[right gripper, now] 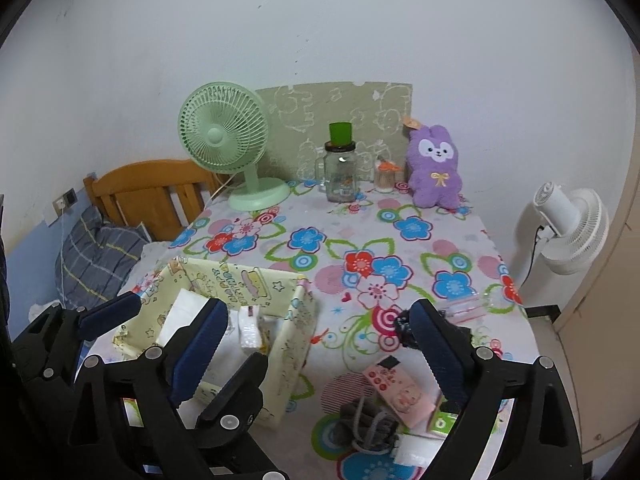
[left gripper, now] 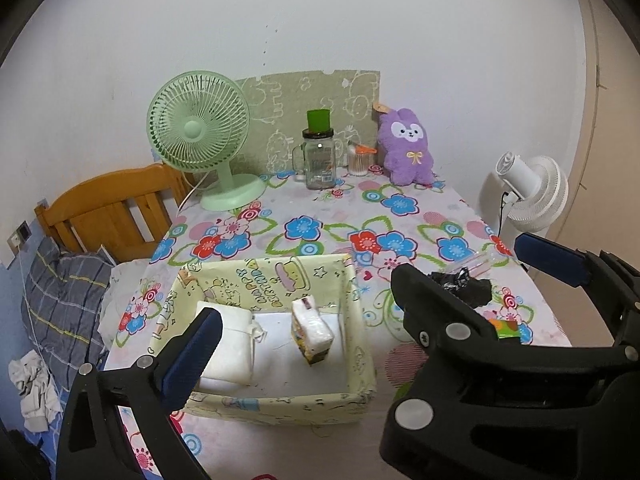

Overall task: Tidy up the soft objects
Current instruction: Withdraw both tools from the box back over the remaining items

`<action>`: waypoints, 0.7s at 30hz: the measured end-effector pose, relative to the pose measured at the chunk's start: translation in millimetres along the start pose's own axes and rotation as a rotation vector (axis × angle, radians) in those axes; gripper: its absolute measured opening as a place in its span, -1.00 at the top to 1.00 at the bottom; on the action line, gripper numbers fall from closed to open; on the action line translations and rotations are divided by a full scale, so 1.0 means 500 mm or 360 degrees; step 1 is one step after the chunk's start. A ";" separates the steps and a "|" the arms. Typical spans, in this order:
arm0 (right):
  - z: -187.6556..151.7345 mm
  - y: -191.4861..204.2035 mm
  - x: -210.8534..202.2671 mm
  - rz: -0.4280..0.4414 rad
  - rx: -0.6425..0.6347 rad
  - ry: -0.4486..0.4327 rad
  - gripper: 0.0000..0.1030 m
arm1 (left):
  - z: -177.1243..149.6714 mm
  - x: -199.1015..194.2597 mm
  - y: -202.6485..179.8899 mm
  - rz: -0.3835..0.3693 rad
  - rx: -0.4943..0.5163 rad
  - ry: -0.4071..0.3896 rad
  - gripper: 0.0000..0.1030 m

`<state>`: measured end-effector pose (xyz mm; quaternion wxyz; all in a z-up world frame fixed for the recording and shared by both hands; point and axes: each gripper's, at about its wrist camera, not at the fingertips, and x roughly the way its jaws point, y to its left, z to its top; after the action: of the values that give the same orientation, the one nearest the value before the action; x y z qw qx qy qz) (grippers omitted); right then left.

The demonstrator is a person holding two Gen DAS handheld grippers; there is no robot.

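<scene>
Floral-cloth table: green fan, purple plush, glass jar along far edge, well clear. Yellow fabric box holds white pad and tissue pack. Left gripper and right gripper both wide apart, empty. Pink packet and grey cloth near right gripper.

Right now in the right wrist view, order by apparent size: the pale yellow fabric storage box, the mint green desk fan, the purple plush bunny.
1. pale yellow fabric storage box
2. mint green desk fan
3. purple plush bunny
The box is nearest the camera, so its lead is unsure.

Both grippers' jaws wide, empty
</scene>
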<state>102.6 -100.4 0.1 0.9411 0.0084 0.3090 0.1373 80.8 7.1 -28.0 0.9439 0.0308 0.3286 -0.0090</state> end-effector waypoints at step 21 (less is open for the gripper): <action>-0.022 -0.091 -0.068 -0.0086 0.0016 -0.0085 -0.98 | -0.010 -0.030 -0.104 -0.0079 -0.0008 -0.0062 -0.99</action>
<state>81.6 -154.0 6.1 0.9523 0.0084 0.2845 0.1099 64.2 -44.7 -25.3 0.9497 0.0200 0.3109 -0.0321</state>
